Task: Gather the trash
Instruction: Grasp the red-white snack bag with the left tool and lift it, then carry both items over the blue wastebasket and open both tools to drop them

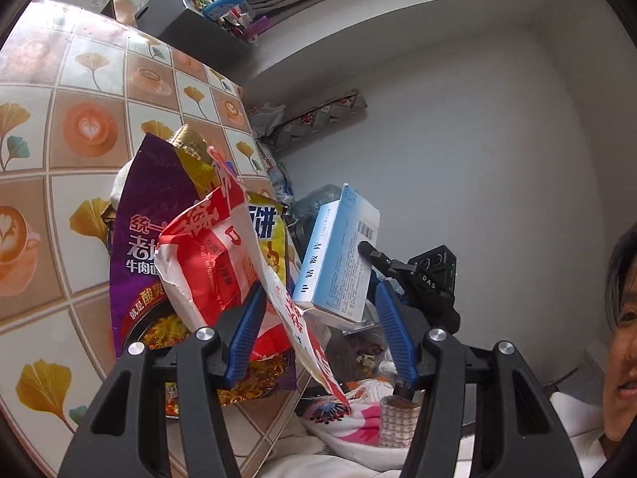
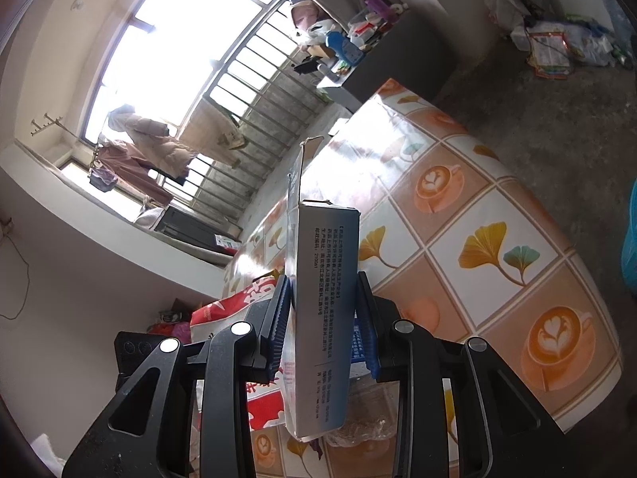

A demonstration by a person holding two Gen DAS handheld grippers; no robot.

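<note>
Right tool [image 2: 324, 310] clamps the blue-white medicine box [image 2: 322, 310] above the desk [image 2: 497, 239] edge. Left tool [image 1: 318, 326] stands spread around a red-white wrapper [image 1: 215, 255], grip unconfirmed.

The counter [image 2: 469, 215] wears a glossy, smooth plastic cloth, glaring toward twelve o'clock. The medicine box [image 2: 322, 310] is matt cardboard. The snack wrappers [image 1: 159, 247] are shiny crinkled foil-plastic. Each gripper [image 1: 318, 334] shows matt black plastic, ribbed blue pads [image 1: 247, 330] and bright metal pins [image 1: 207, 334].

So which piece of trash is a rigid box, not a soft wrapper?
The blue-and-white medicine box, clamped in the right tool; the others are crumpled wrappers.
</note>
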